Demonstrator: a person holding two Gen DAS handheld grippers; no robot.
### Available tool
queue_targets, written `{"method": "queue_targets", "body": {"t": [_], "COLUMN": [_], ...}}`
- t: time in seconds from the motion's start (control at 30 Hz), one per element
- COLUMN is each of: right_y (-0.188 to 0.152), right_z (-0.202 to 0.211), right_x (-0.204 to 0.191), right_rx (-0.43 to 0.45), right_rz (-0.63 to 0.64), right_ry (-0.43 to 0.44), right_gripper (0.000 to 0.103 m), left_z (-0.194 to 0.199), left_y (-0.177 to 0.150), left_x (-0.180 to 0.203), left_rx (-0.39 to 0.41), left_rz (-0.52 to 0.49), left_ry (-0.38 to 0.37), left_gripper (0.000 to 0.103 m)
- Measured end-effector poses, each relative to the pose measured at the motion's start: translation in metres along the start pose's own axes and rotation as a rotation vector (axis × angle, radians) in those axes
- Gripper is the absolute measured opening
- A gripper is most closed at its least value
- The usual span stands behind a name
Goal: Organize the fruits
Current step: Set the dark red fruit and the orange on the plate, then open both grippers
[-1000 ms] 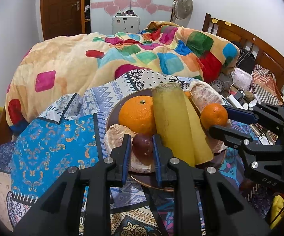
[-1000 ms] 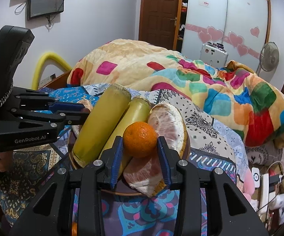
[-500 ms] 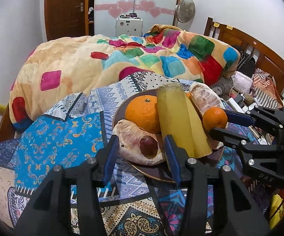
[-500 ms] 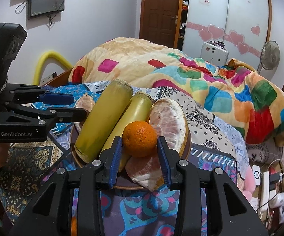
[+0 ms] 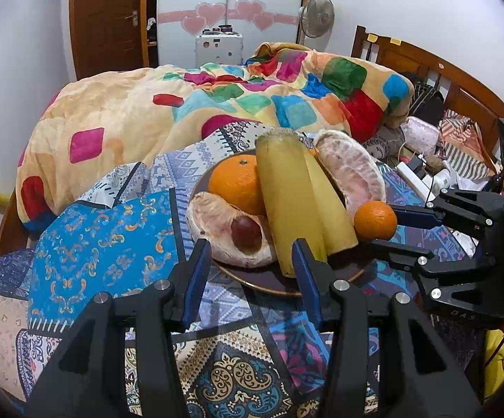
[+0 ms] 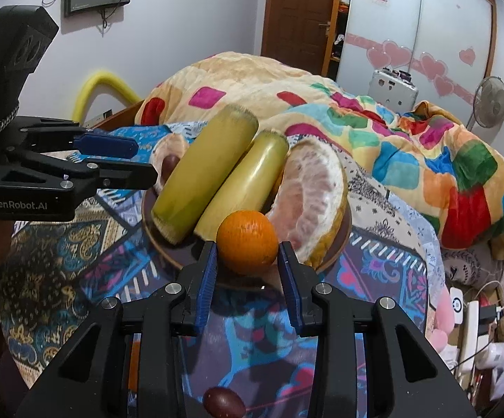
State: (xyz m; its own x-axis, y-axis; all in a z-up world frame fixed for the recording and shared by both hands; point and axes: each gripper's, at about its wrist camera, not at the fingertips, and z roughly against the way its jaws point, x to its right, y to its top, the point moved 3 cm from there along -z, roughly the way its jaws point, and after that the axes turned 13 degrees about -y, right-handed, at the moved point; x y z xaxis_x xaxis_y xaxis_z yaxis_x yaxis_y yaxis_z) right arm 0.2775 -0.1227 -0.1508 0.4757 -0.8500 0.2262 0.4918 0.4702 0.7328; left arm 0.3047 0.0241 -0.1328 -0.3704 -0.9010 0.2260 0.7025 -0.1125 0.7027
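A dark round plate (image 5: 252,278) on the patterned bedspread holds a big orange (image 5: 236,183), two yellow-green sugarcane pieces (image 5: 294,202), two peeled pomelo pieces (image 5: 353,170), and a dark red fruit (image 5: 246,231) lying on the near pomelo piece. My left gripper (image 5: 250,271) is open and empty, just in front of that red fruit. My right gripper (image 6: 246,268) is shut on a small orange (image 6: 246,240) over the plate's (image 6: 161,240) near rim. It also shows in the left wrist view (image 5: 374,221).
A colourful quilt (image 5: 217,104) is heaped behind the plate. Another dark red fruit (image 6: 224,402) lies on the bedspread below my right gripper. Cables, chargers and clutter (image 5: 422,174) lie on the bed's right side by the wooden headboard (image 5: 436,73).
My left gripper has opened, let go of the dark red fruit onto the pomelo piece and drawn back. My right gripper still holds the small orange at the plate.
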Motion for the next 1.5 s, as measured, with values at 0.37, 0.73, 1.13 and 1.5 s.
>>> {"method": "queue_targets", "body": {"t": [0.37, 0.73, 1.13, 1.5], "right_y": [0.0, 0.003, -0.003, -0.01], "right_z": [-0.008, -0.017, -0.01, 0.039], "right_x": [-0.004, -0.003, -0.004, 0.016], "right_rx": [-0.014, -0.028, -0.045, 0.006], "right_rz": [0.021, 0.026, 0.021, -0.048], "right_ry": [-0.018, -0.005, 0.019, -0.004], "right_gripper": [0.031, 0.03, 0.033, 0.033], "left_z": [-0.001, -0.002, 0.0, 0.029], "left_y": [-0.005, -0.008, -0.011, -0.011], "left_x": [0.003, 0.002, 0.003, 0.04], "left_rx": [0.003, 0.0, -0.002, 0.028], "left_rz": [-0.004, 0.006, 0.005, -0.007], "left_ry": [-0.013, -0.02, -0.016, -0.018], "left_gripper": [0.048, 0.048, 0.048, 0.05]}}
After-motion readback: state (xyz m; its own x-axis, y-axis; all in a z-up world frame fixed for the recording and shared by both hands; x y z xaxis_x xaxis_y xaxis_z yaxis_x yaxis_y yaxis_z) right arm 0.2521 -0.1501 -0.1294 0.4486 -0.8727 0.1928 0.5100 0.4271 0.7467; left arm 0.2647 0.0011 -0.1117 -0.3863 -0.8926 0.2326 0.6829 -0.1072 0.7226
